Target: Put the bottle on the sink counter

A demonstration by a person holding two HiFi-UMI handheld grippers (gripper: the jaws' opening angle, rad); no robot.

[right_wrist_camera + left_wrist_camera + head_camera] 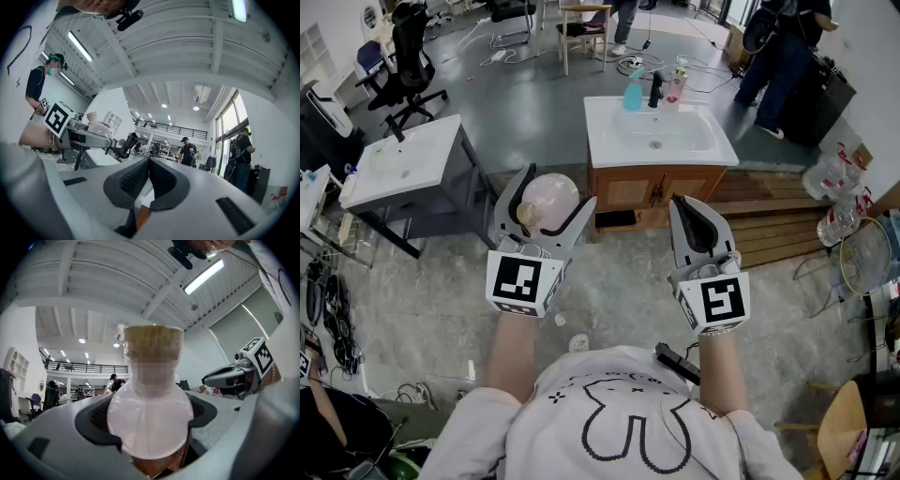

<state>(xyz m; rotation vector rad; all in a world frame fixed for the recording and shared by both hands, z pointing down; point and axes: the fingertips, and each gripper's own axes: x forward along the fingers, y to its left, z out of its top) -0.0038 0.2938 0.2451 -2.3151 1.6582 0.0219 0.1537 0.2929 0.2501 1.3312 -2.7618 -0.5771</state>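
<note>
Left gripper view: the left gripper (150, 414) has its jaws spread wide, clamped on the rounded body of a pale pink bottle (150, 427). The bottle's tan cap (152, 341) sits beyond the pads, against the ceiling. No floor or counter shows in this view.

Right gripper view: the right gripper (149, 165) has its jaws pressed together with nothing between them. The left gripper (84, 133) and the bottle (96, 123) are off to its left.

Only the head view shows the sink counter (602, 150). It stands well ahead of the right gripper (686, 208) and ahead-right of the left gripper (558, 187). The bottle (551, 197) is held above the floor, well apart from the counter. A blue spray bottle (633, 94), a black faucet (656, 89) and a pink container (677, 84) stand on the counter's far edge. A second sink unit (403, 164) is ahead-left, and wooden boards (778, 225) are to the right.
</note>
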